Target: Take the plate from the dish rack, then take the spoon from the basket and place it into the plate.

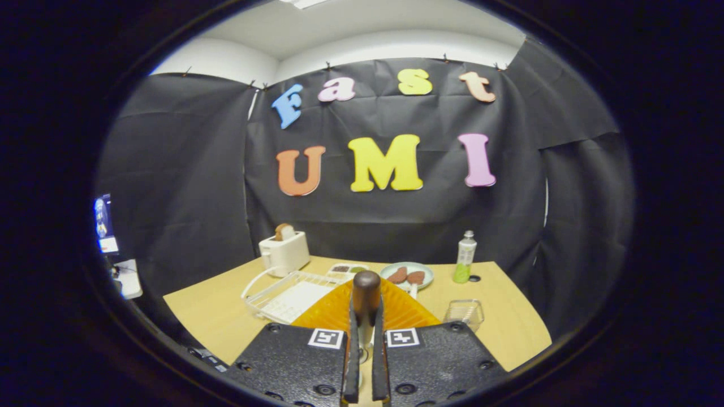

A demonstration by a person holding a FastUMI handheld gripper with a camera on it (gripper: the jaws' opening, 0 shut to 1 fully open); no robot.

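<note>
The gripper [365, 325] is clenched on the spoon [366, 294] by its thin stiff handle, above the orange plate [334, 311] near the table's [209, 316] front edge; the spoon looks light and slippery.

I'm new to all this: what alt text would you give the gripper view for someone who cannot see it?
The tongs are shut on a brown-handled spoon, held upright above an orange plate on a wooden table. Beyond stand a white dish rack, a toaster, a plate of food, a green bottle and a clear basket.
</note>
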